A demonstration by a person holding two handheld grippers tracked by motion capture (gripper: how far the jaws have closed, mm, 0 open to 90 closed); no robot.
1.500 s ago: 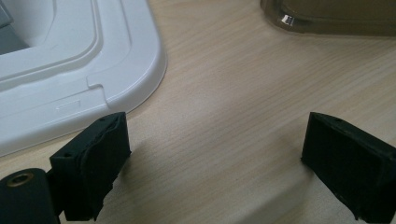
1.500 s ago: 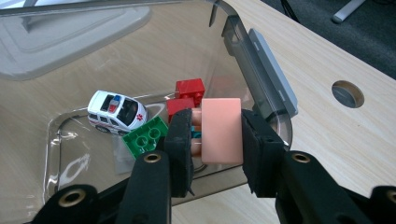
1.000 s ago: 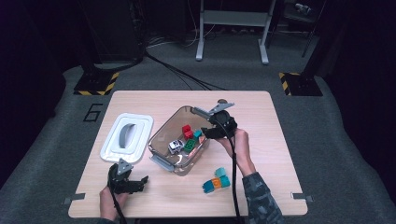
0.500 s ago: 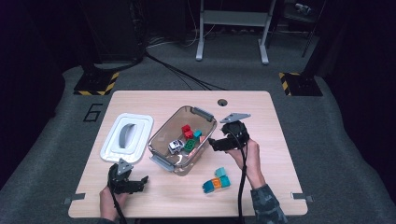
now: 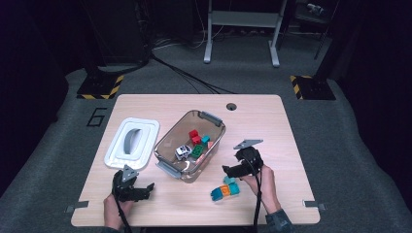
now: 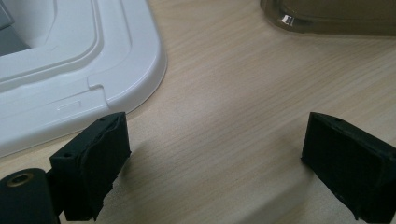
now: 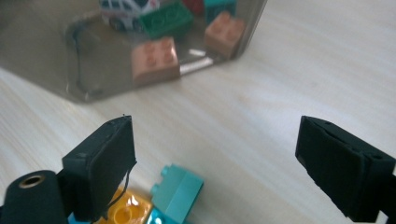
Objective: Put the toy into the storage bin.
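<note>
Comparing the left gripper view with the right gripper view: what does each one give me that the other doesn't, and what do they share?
The left gripper view alone has the white plastic lid, flat on the table just beyond the left gripper.

The right gripper view alone has the loose teal brick and yellow brick near the right gripper, plus a green brick and toy car in the bin.

Shared: the light wooden table, part of the clear plastic bin, and open jaws holding nothing.
</note>
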